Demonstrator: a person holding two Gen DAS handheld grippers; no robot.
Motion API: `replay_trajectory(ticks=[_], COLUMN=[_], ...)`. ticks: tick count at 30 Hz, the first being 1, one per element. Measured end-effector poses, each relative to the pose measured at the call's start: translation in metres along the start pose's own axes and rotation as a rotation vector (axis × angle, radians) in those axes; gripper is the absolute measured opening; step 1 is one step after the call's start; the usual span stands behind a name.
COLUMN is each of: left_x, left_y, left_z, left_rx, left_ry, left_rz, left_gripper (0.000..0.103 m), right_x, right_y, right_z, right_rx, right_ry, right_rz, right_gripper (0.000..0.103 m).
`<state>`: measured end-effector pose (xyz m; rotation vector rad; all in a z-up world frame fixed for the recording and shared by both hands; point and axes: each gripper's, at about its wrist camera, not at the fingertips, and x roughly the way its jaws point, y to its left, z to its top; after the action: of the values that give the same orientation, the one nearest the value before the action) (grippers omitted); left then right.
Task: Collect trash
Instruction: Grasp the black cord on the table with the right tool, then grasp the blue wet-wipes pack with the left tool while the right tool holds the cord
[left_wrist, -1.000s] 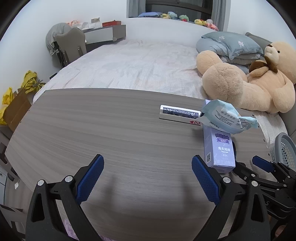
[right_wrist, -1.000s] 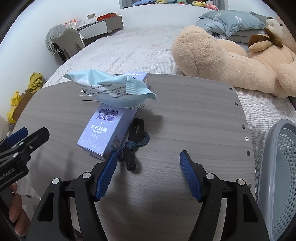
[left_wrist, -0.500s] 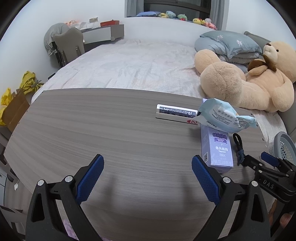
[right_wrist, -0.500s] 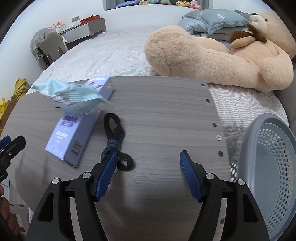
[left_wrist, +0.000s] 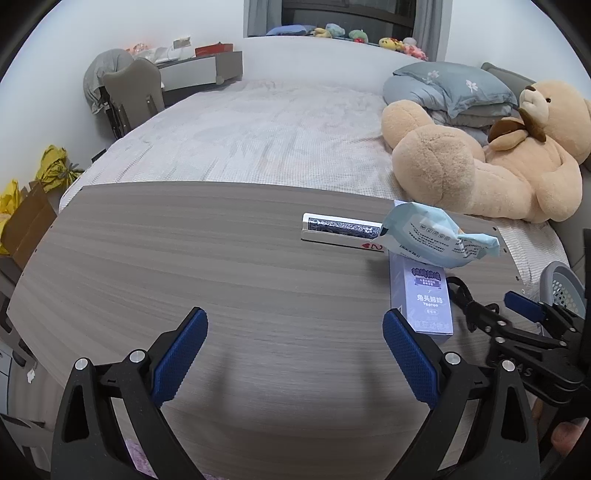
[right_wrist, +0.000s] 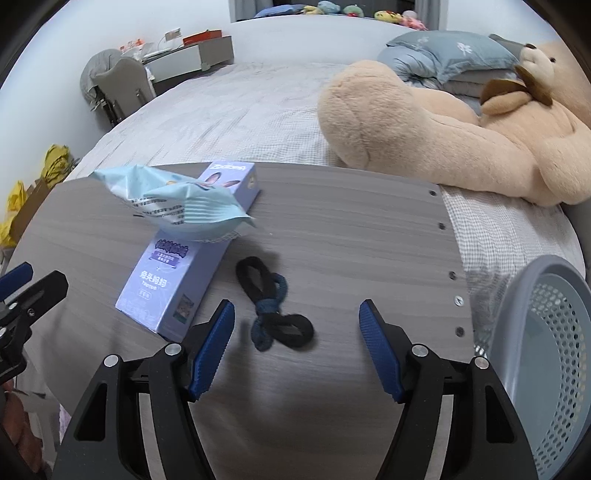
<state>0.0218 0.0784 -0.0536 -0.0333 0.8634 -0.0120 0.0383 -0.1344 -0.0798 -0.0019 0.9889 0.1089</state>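
Observation:
A crumpled light-blue wrapper (right_wrist: 184, 201) (left_wrist: 436, 236) rests on the far end of a purple box (right_wrist: 173, 284) (left_wrist: 421, 295) on the grey wooden table (right_wrist: 351, 236). Dark knotted hair ties (right_wrist: 273, 306) lie right of the box, just beyond my right gripper (right_wrist: 297, 345), which is open and empty above the table. A playing-card box (left_wrist: 341, 230) lies behind the wrapper. My left gripper (left_wrist: 295, 354) is open over bare table, left of the purple box. The right gripper (left_wrist: 517, 314) shows at the right edge of the left wrist view.
A grey perforated basket (right_wrist: 546, 354) stands off the table's right edge. Beyond the table is a bed (left_wrist: 266, 136) with a large teddy bear (left_wrist: 491, 166) and pillows. A chair and desk (left_wrist: 147, 88) stand at the back left; yellow bags (left_wrist: 51, 170) sit on the floor.
In the right wrist view the scene swung right and then partly back: the basket came into view and the hair ties now lie between the fingers. The left gripper stayed put.

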Motion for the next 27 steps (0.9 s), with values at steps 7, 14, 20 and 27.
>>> replay_trajectory(ticks=[7, 14, 20, 27], left_x=[-0.003, -0.006, -0.006, 0.001], left_y=[0.0, -0.007, -0.016, -0.018], left_z=[0.001, 0.004, 0.009, 0.027], left_rx=[-0.007, -0.003, 0.026, 0.169], left_ry=[0.001, 0.005, 0.012, -0.001], left_rz=[-0.014, -0.039, -0.082, -0.165], left_gripper=[0.094, 0.094, 0.094, 0.094], right_x=[0.012, 0.016, 0.007, -0.016], right_y=[0.006, 0.008, -0.002, -0.024], right_z=[0.006, 0.004, 0.001, -0.011], right_rx=[-0.023, -0.035, 0.007, 0.077], right_ry=[0.015, 0.022, 0.021, 0.019], right_rz=[-0.004, 0.01, 0.06, 0.102], right_gripper=[0.061, 0.031, 0.021, 0.021])
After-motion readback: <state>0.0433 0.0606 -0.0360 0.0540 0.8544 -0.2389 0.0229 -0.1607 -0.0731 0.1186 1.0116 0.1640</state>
